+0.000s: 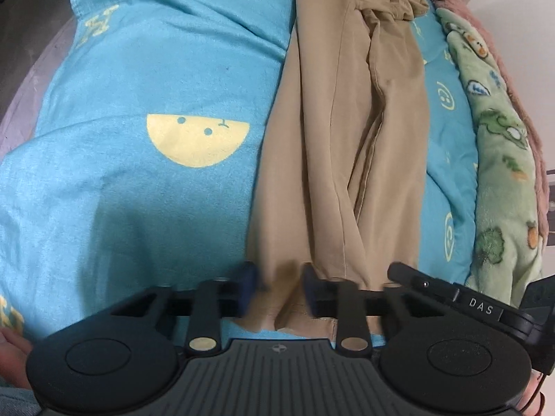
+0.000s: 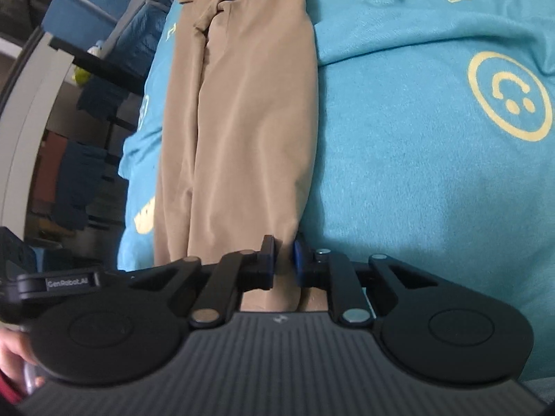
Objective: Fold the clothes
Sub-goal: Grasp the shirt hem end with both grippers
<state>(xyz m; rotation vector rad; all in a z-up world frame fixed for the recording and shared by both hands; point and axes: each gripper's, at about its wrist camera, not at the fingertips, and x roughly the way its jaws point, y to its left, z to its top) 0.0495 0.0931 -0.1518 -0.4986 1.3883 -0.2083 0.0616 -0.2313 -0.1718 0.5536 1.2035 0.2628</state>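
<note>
A: Right, left wrist view, entry one. What's logged?

B: Tan trousers [image 1: 329,131] lie lengthwise from the top centre of the frame down to the bottom centre, on the blue blanket [image 1: 138,180], one leg stacked roughly over the other. Waistband end bunched at the top. A green patterned blanket [image 1: 499,145] runs down the right edge.

A: Left gripper [image 1: 281,287]?

B: Fingers part-way apart, with the near end of the cloth rising between them. The frame is blurred there; I cannot tell whether the pads press the fabric or merely bracket it.

A: Right wrist view.

B: Same trousers [image 2: 242,121], running from the top centre down to the right gripper [image 2: 285,256] at lower centre. Fingers narrow, a tan fold pinched between the pads. Blanket [image 2: 433,190] fills the right of the frame; shelving at far left.

A: Stage?

B: Judgement only: both grippers at the hem end, which fits a lengthwise fold with the crosswise fold outstanding.

A: Risks?

B: Three. If the left grip is loose, a lift would drop that corner and skew the fold. A pinch on the top layer alone would let the legs slide apart. The soft blanket could drag the cloth and carry the waistband bunching into the fold.
</note>
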